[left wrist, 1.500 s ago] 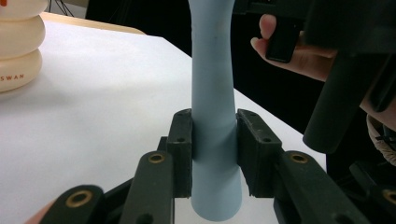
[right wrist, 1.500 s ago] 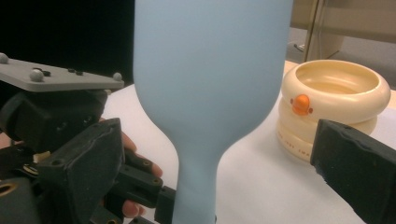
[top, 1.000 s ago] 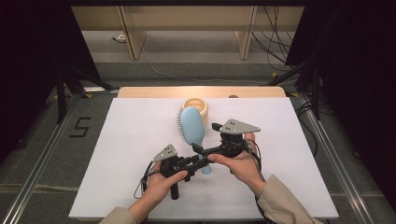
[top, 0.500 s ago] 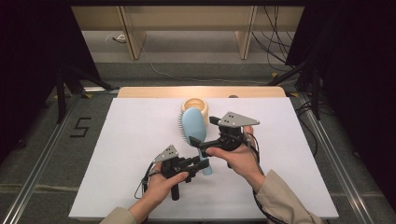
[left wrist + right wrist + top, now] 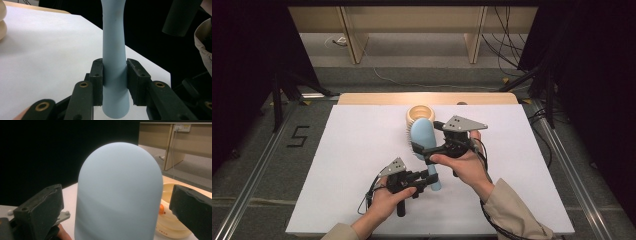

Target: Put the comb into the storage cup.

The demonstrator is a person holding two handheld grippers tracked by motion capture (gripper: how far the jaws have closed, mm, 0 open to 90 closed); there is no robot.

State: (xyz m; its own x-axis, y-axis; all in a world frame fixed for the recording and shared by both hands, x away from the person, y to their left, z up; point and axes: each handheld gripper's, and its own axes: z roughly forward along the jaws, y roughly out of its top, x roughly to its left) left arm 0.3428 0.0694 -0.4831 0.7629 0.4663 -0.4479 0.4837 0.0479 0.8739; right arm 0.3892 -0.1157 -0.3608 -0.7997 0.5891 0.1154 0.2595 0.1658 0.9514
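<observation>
My left gripper (image 5: 428, 179) pinches the brush (image 5: 424, 137) handle; right gripper (image 5: 421, 150), spread, straddles its head. Closing off-centre could twist it loose.

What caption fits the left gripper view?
Left gripper clamped on the pale blue hairbrush handle above the white table.

High view: fixed above near table edge, facing forward and down. Left gripper view: close, along hairbrush (image 5: 113, 47) handle. Right gripper view: very close behind brush head. All share brush, white table (image 5: 347, 150).
</observation>
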